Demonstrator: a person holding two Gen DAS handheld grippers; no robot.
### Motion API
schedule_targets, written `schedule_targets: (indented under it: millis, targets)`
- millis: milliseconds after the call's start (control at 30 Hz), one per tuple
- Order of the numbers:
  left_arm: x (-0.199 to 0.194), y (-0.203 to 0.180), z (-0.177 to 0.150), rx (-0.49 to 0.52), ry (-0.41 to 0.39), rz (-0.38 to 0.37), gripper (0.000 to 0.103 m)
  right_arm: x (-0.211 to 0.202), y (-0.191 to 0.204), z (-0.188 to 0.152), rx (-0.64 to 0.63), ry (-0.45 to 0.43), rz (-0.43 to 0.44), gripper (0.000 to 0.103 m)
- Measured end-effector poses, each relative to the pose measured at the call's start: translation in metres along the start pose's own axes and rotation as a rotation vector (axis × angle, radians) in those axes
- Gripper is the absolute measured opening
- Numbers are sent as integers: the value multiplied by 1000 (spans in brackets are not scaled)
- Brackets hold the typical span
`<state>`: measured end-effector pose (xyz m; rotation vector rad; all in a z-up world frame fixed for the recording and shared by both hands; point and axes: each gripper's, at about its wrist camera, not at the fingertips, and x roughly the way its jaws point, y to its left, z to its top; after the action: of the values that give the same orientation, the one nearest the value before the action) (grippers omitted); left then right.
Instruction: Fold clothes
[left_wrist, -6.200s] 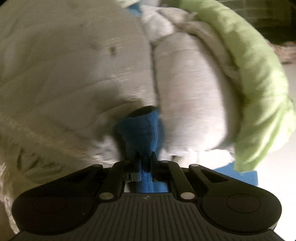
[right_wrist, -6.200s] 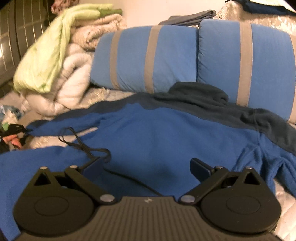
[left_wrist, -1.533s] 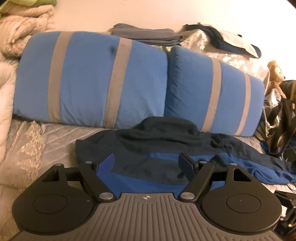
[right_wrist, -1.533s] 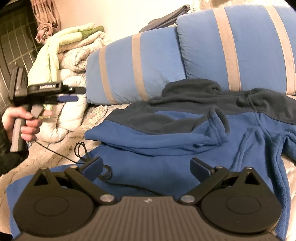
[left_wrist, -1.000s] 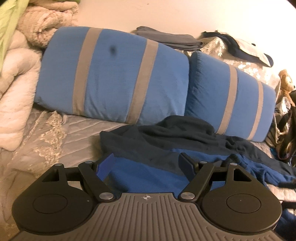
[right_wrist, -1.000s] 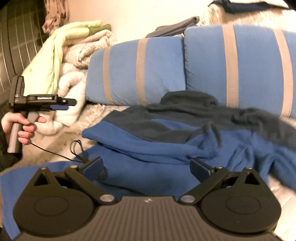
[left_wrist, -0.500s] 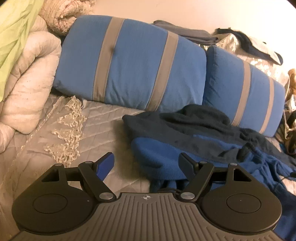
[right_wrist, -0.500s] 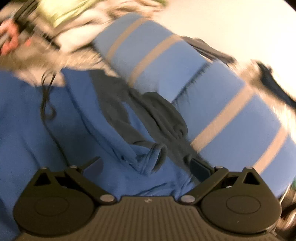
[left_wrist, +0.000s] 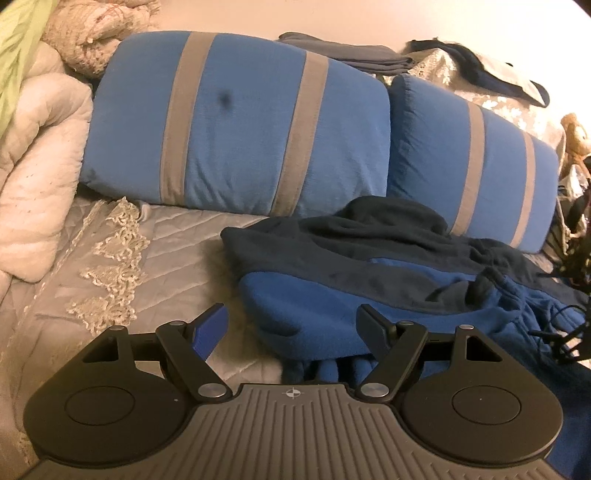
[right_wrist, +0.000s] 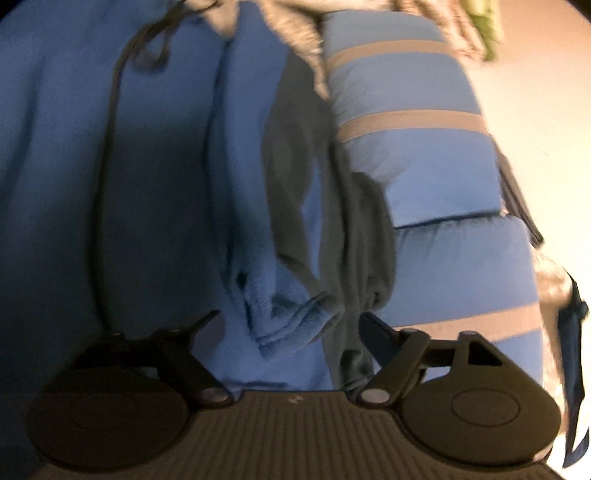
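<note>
A blue fleece with a dark navy yoke and collar lies rumpled on the quilted bedspread, filling the centre and right of my left view, its near shoulder folded over into a rounded edge just ahead of my left gripper. My left jaws stand wide with nothing pinched; the fold's rim sits between and just beyond the fingertips, apart from both pads.

In my right view, rolled hard to one side and blurred, a bunched blue cuff or hem beside the dark collar band sits low at centre between the fingers of my right gripper. Those jaws are closing, the cloth inside their span, but the pads do not yet press on it.

To do this grab well, I judge the right jaws should take the whole bunched edge, blue layer and dark band together, so no layer slips free when lifted. The left should bite the folded rim squarely, deep enough to hold thick fleece. A thin black cable runs down the left of the right view over the fleece; I should keep it clear of the pinch.

Two blue cushions with grey stripes stand behind along the wall, pale bedding heaped at upper left.
</note>
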<state>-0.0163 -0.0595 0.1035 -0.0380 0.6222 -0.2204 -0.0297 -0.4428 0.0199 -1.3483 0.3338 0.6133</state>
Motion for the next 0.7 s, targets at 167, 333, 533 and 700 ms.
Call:
schedule_targets:
  millis: [167,333,533,700]
  targets:
    - [-3,-2,7,-14,-12,-23,76,27,15,0,-115,28,5,73]
    - [-11,-8,13,8,-26,-51,76,49,35,-4,-288,54,-24,52]
    - [-12,-8,10,82,-18,-16,76,49,23,2,-279,80,26,22]
    - [-12,0,2,102,-9,9,76,37,-15,13,-238,73,-19,22]
